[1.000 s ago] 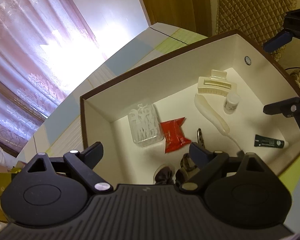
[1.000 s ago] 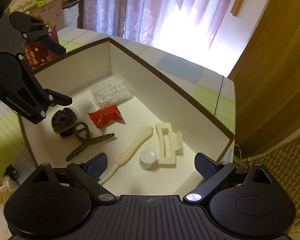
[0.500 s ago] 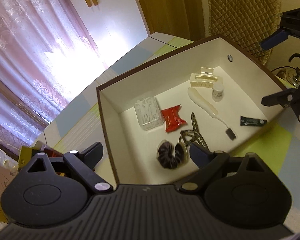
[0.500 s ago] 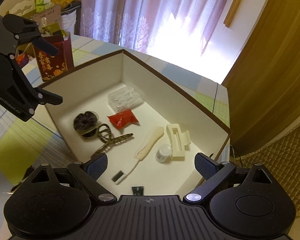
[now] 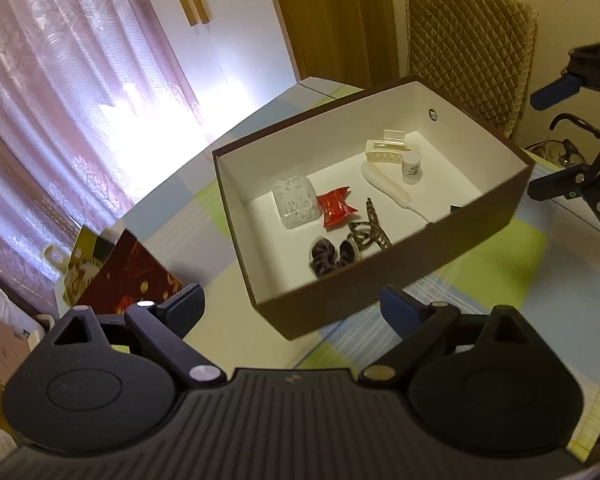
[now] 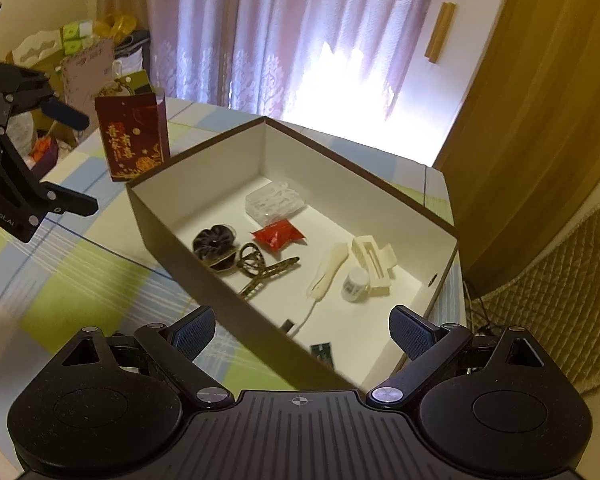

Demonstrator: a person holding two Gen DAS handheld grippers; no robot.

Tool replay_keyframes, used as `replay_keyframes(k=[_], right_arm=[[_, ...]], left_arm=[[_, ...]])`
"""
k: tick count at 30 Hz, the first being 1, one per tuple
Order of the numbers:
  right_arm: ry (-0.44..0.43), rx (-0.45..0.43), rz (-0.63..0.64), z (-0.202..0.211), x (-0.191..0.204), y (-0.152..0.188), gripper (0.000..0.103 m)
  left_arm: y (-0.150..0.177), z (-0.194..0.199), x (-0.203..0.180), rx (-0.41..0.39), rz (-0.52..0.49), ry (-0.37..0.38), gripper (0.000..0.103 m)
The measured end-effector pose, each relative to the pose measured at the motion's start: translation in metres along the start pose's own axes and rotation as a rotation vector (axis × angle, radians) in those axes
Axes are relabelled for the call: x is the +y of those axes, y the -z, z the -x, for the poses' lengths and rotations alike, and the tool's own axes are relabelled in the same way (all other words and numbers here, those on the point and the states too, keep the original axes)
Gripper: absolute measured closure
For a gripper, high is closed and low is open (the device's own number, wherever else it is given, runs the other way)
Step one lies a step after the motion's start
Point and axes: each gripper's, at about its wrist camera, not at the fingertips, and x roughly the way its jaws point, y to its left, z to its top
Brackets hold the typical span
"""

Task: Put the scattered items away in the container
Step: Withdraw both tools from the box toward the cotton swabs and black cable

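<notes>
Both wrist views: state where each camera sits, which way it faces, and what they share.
Left wrist: sits behind the open left gripper, faces down over the brown box; right gripper shows at the right edge.
Right wrist: sits behind the open right gripper, faces the box's other end; left gripper shows at left.
Shared: red packet, cream hair claw, dark scrunchie, red gift bag.

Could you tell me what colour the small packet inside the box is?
Red; the packet shows best in the right wrist view.

green tube (image 6: 322,353) half-hidden by box wall (image 6: 236,300) — label unreadable
</notes>
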Motion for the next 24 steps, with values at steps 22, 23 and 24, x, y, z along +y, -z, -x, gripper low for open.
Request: replay_keyframes(k=[22, 23, 24], right_arm=[[-0.06, 0.013, -0.263, 0.013, 0.071, 0.083, 0.004], [-0.065, 0.016, -0.281, 0.012, 0.073, 0.086, 0.004], [-0.066, 0.018, -0.301, 0.01, 0.075, 0.089, 0.004]], left_arm=[[0.096, 0.025, -0.016, 0.057, 0.136, 0.073, 0.01], [0.101, 0.022, -0.018, 0.069, 0.145, 0.067, 0.01], [0.105, 0.02, -0.018, 0.079, 0.153, 0.064, 0.01]])
